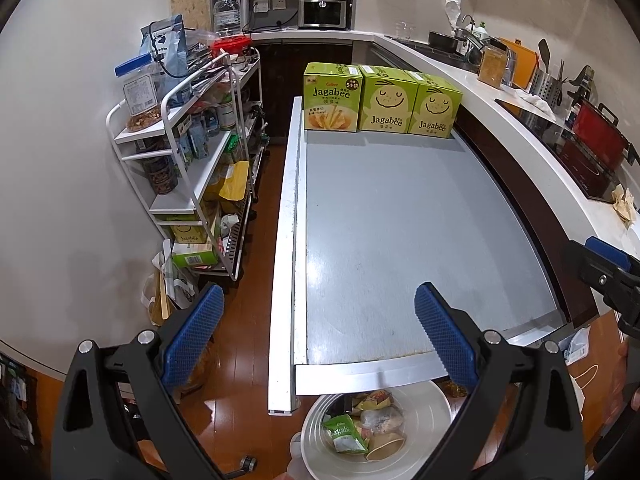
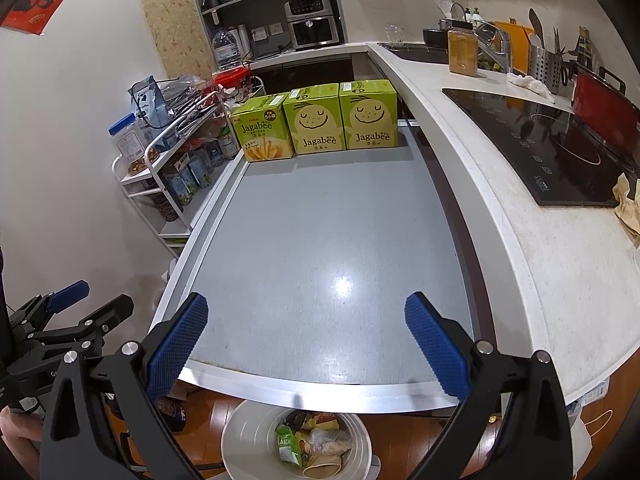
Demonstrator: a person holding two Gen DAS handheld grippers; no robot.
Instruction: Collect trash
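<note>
Trash — green snack packets, a paper cup (image 1: 385,449) — lies in the white round plastic bin (image 1: 434,404) below the grey surface (image 2: 320,248); both hand-held grippers, left (image 1: 318,336) and right (image 2: 306,340), gape empty, so collecting looks finished, pending a last check.

We can read "Jagabee" on all three green boxes (image 1: 382,102) lined up at the far end of the table, way out past the fingertips. The leftmost one (image 1: 332,98) also has "Calbee" up top and a "5" in a dark round badge. Down in the white bin (image 1: 436,404) below the fingers, the green snack packet (image 1: 344,434) reads "Jagabee" too. Off left of the left finger, another "Jagabee" box (image 1: 190,234) sits low on the rack. The rest is too blurry.
</note>
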